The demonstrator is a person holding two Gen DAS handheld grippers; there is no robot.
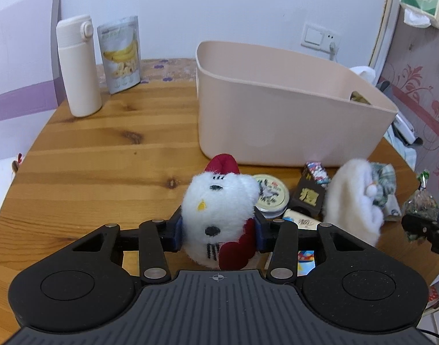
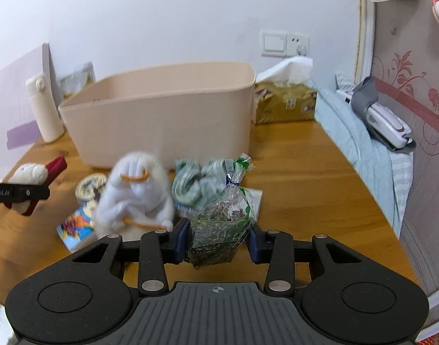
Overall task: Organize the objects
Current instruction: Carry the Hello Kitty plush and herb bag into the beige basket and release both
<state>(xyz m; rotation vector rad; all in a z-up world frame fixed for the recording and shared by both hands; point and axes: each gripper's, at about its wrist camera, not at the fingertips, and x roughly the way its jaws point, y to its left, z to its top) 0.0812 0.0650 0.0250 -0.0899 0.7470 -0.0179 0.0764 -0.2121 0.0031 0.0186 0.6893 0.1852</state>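
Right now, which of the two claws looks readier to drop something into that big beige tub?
Probably left. The left gripper squeezes the white plush toy on both sides, facing the beige tub. The right gripper has only one pad clearly touching the clear bag of seeds, so its hold looks less sure.

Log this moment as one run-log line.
left claw: shut on white plush toy | right claw: shut on clear snack bag | beige bin: on table, nothing seen inside

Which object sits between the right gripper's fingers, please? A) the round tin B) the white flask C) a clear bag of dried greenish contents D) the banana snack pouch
C: the right gripper has the clear bag of dried greenish contents between its blue pads.
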